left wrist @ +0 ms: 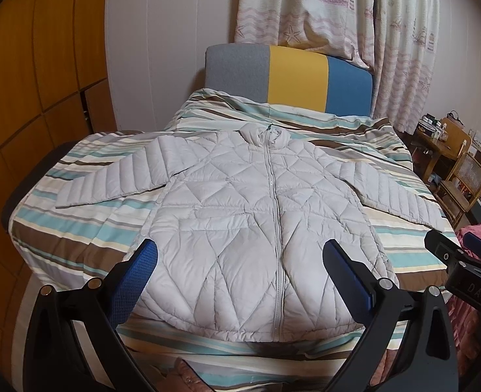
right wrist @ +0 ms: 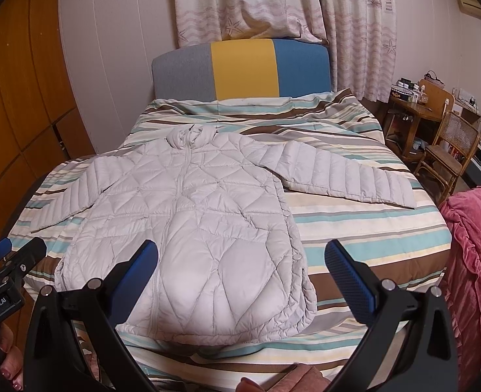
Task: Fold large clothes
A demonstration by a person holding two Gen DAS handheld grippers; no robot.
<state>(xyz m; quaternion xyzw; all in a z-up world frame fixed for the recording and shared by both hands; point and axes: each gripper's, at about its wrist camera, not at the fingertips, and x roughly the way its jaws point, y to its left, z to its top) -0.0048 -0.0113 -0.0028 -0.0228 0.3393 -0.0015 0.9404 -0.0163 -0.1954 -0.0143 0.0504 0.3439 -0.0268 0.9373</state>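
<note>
The grey quilted jacket (left wrist: 240, 215) lies flat, zipped, sleeves spread, hem at the near edge of the bed (left wrist: 77, 235), with striped cover bare beyond both cuffs. Left tongs (left wrist: 240, 261) and right tongs (right wrist: 240, 261) hover spread, empty, above the hem. A chair (right wrist: 449, 153) and pink bedding (right wrist: 469, 261) flank the bed's right edge; the tongs read "GenRobot.AI".
</note>
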